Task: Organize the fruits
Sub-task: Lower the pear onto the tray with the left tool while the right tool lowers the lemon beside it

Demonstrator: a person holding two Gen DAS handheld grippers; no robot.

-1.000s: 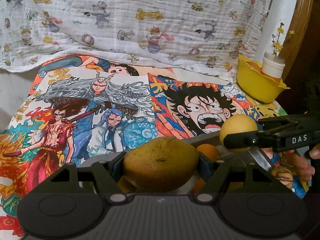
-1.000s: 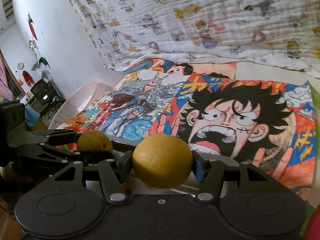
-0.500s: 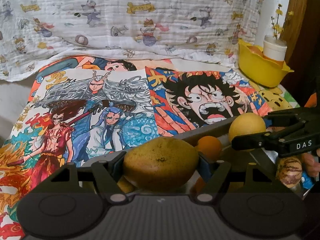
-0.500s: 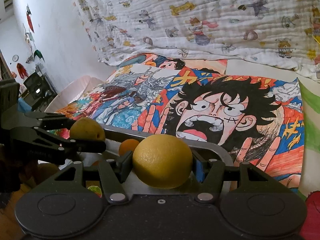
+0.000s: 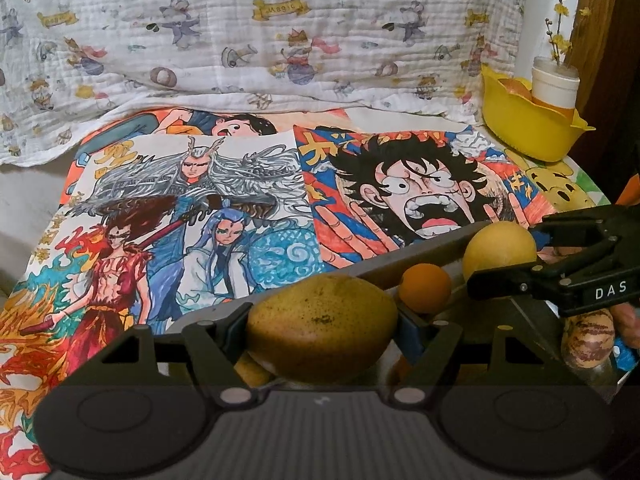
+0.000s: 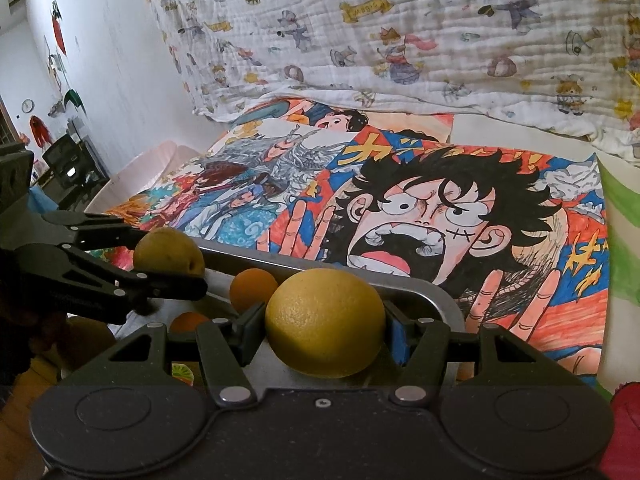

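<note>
Holding both fruits above the grey metal tray [image 6: 436,296], we have the left gripper [image 5: 322,332] pinching a speckled brownish-yellow mango [image 5: 322,332] and the right gripper [image 6: 324,334] pinching a round yellow citrus [image 6: 324,334]. The smooth skins could slip and drop onto the small orange [image 5: 426,288] in that tray.

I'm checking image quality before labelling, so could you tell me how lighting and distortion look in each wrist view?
Left wrist view: dim, warm light; fisheye bends the blanket edge and darkens the corners; the mango in the left gripper is sharp. Right wrist view: brighter, daylight on the wall at left; the yellow citrus in the right gripper is sharp, no glare.
</note>
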